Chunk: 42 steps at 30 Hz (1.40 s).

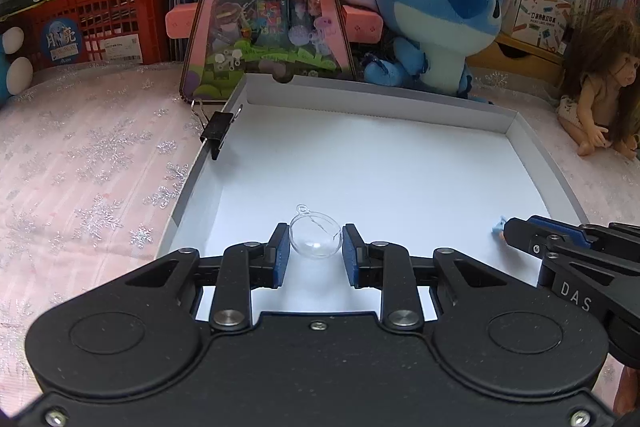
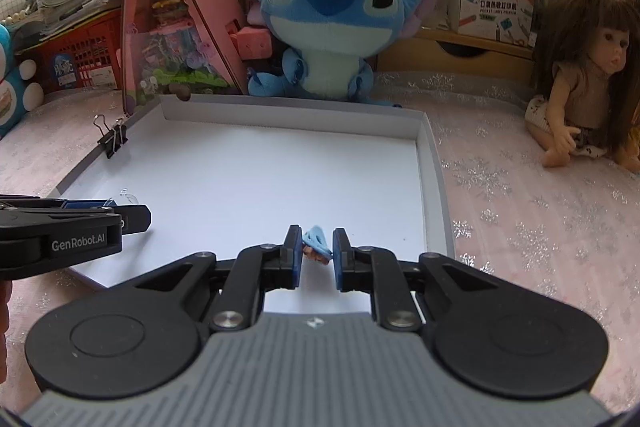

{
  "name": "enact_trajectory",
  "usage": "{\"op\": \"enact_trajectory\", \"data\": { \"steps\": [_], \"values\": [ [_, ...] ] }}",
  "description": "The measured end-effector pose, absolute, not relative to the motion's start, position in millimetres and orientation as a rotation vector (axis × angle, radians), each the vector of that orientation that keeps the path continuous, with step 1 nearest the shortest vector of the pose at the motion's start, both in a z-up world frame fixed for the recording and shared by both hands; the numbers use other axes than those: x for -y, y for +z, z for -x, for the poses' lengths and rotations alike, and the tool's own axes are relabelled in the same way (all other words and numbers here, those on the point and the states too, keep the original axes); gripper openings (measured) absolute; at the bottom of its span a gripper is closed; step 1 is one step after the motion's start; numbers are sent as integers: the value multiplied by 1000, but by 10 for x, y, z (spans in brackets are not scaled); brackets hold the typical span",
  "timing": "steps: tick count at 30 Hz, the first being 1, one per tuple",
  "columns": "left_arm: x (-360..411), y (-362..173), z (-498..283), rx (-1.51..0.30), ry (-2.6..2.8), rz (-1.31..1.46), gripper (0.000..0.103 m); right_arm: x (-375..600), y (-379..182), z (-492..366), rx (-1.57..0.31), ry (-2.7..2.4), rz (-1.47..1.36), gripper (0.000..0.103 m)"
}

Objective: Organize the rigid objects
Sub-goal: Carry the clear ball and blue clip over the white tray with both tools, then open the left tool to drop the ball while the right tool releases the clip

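Now a clear bauble [image 1: 316,239] is pinched by the left gripper [image 1: 316,251] and a small blue figure [image 2: 317,245] by the right gripper [image 2: 317,251], both over the near part of the white tray [image 1: 532,163]. Judged next: each is set down inside and the jaws spread. "GenRobot.AI" and "DAS" are read.

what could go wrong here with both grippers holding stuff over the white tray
The clear plastic ball is round and smooth, held only at its sides by the left gripper; it could squirt out or crack. The right gripper pinches a tiny blue figure that may twist loose. Released, the ball may roll across the tray.
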<state>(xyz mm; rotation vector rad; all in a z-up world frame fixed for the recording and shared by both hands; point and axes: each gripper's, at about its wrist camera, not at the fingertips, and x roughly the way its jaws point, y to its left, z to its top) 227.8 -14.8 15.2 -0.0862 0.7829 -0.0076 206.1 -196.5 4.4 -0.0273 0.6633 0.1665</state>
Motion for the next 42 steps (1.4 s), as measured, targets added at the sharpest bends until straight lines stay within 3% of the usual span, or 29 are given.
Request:
{"op": "enact_trajectory", "data": {
  "steps": [20,23,26,29,32,42],
  "values": [
    [220,109,-2289,-770,-3,38,26,1945,-49,-2122,-689,165,35,20],
    [218,130,-2280,-775,-8,40,27,1943,-34,-2111,-688,170,27,28],
    [202,169,-2256,-768,-11,49,27,1947,9,-2073,-673,170,25,44],
    [202,228,-2191,-737,-18,33,41,1950,74,-2015,-657,178,26,52],
    [212,290,-2101,-709,-23,9,44,1955,136,-1942,-638,185,37,59],
    [193,416,-1841,-694,-45,12,52,1988,250,-1721,-605,182,62,65]
  ]
}}
